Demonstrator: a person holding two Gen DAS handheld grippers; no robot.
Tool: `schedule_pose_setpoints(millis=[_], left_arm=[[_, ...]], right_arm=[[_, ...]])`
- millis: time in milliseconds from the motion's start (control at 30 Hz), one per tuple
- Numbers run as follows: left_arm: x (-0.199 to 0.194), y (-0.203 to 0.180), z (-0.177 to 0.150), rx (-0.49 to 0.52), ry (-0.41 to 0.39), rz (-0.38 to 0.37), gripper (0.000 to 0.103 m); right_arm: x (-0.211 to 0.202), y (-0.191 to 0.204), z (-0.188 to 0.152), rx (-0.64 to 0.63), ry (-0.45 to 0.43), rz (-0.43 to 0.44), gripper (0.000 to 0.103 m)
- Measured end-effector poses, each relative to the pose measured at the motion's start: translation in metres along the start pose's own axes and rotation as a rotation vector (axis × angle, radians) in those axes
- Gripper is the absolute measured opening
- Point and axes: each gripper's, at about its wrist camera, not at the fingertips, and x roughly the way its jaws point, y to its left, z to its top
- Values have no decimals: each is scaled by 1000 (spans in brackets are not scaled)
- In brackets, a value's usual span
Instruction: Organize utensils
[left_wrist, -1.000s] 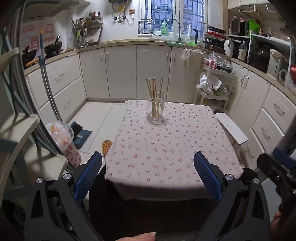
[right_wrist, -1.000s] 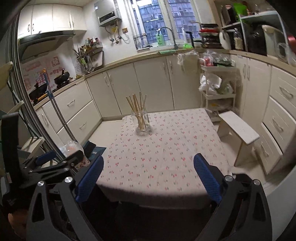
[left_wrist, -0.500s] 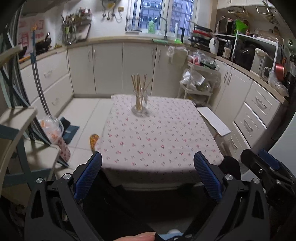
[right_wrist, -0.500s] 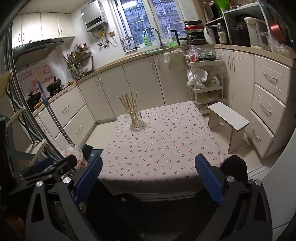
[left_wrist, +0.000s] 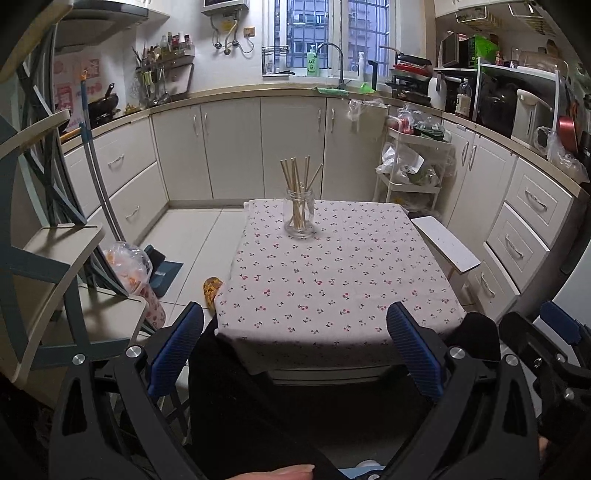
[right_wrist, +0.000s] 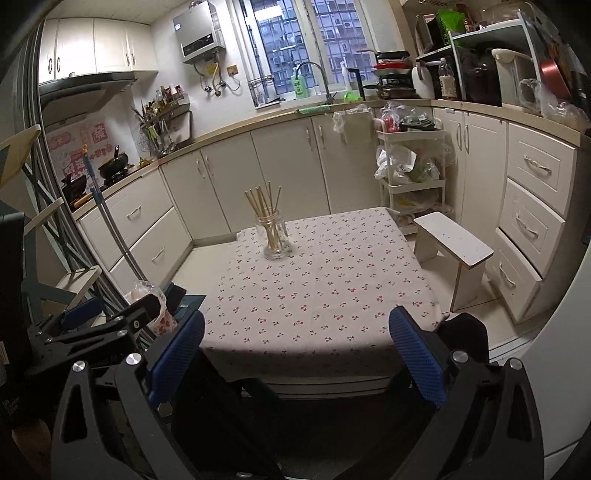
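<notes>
Chopsticks stand bundled in a clear glass jar near the far edge of the table, and nothing else lies on the cloth, so we judge the sorting to be about finished.

From our left gripper the jar sits at twelve o'clock, well apart across almost the whole tabletop. From our right gripper it lies toward eleven o'clock, again well apart. Both tools hang just off the near edge of the table, their jaws spread wide with nothing between them. We cannot say which hand is nearer, though the left one faces the jar more squarely.

The sticks' long axis runs close to upright. They fan slightly, with one leaning out toward one o'clock in the left wrist view. Any further grasp would have to come from above or the side of the exposed upper halves, since the lower halves are walled in by glass.

The sticks are thin, pale wood or bamboo, straight and smooth. The jar is round, transparent, with a narrowed neck, probably slippery and easy to tip if nudged. The table wears a soft white cloth printed with small red cherries, draping over the near edge. The gripper pads are blue and ribbed, set on black frames.
</notes>
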Motion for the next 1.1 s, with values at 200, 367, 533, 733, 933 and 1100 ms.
schedule_pose_setpoints(millis=[200, 367, 533, 733, 933, 1100], left_arm=[[-7, -2, -1, -1, -16, -4, 95], [-16, 4, -1, -32, -51, -11, 95], [-27, 8, 0, -59, -82, -19, 95], [-33, 9, -3, -66, -95, -28, 95], [-38, 9, -2, -61, -105, -35, 95], [-43, 7, -2, -59, -118, -34, 95]], right_arm=[[-13, 0, 13, -7, -42, 1, 96], [-26, 3, 20, -3, -81, 8, 96], [-27, 12, 10, -19, -49, 26, 96], [-29, 17, 5, -40, -40, 23, 96], [-34, 19, 5, -44, -53, 23, 96], [-38, 19, 6, -49, -65, 22, 96]])
